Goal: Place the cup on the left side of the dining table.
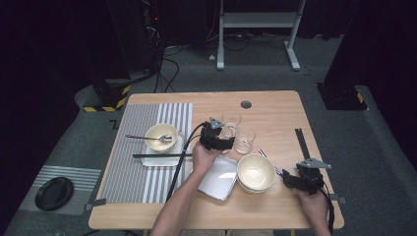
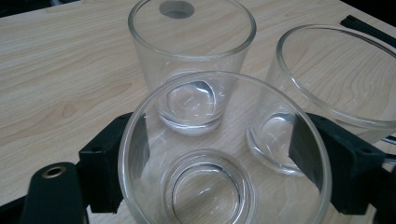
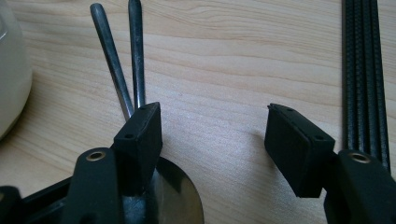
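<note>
My left gripper (image 2: 222, 144) is shut on a clear drinking glass (image 2: 224, 186), with one pad on each side of its wall. Just beyond stand two more clear glasses, one ahead (image 2: 191, 60) and one to the right (image 2: 336, 79). From above, the left gripper (image 1: 219, 138) is at mid table next to those glasses (image 1: 231, 119) (image 1: 244, 139). My right gripper (image 3: 212, 126) is open and low over the wood, and holds nothing. Two metal spoon handles (image 3: 112, 60) run out past its left jaw. The right gripper (image 1: 301, 180) is near the table's right front corner.
Stacked cream bowls (image 1: 255, 172) and a white square plate (image 1: 219, 181) lie between my hands. On the striped mat (image 1: 137, 147) sits a bowl with a spoon (image 1: 161, 136), with black chopsticks (image 1: 157, 155) in front. A black strip (image 1: 301, 142) lies at the right. A round hole (image 1: 246, 104) is near the far edge.
</note>
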A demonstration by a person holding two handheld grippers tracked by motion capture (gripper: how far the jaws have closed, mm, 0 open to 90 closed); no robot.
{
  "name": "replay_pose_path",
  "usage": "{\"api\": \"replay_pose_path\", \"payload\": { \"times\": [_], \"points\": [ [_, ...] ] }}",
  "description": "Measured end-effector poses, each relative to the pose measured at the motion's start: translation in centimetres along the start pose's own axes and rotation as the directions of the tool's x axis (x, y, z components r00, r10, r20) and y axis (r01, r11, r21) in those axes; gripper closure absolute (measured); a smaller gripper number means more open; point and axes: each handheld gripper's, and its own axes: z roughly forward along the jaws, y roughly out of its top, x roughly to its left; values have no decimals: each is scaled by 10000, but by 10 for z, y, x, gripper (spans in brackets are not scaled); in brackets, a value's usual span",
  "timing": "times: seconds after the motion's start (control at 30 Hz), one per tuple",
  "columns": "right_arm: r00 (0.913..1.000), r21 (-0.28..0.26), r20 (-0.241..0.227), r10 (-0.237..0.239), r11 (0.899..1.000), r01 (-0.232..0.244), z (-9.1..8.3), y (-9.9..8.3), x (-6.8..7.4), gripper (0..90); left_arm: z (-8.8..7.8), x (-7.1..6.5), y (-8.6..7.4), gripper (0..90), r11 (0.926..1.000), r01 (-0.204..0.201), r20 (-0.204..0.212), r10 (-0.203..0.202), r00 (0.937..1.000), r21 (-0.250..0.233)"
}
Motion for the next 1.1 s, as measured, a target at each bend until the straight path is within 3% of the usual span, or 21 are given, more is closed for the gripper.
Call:
{"api": "replay_pose_path", "payload": {
  "times": [0.4, 0.7, 0.77, 1.1],
  "points": [
    [10000, 4, -10, 20, 10000, -20, 0, 0, 0, 367, -2, 1, 1, 185, 9998, -108, 46, 107, 9999, 160],
    [10000, -2, -1, -4, 10000, 4, 0, 0, 0, 367, -11, 5, 5, 185, 9989, 459, 174, -459, 9988, 33],
    [10000, -17, 12, -89, 10000, 89, 0, 0, -1, 367, -14, 7, 7, 185, 9997, 240, 181, -241, 9995, 73],
    [10000, -18, 11, -78, 10000, 78, 0, 0, -1, 367, -22, 6, 8, 185, 9996, 268, 398, -273, 9988, 132]
  ]
}}
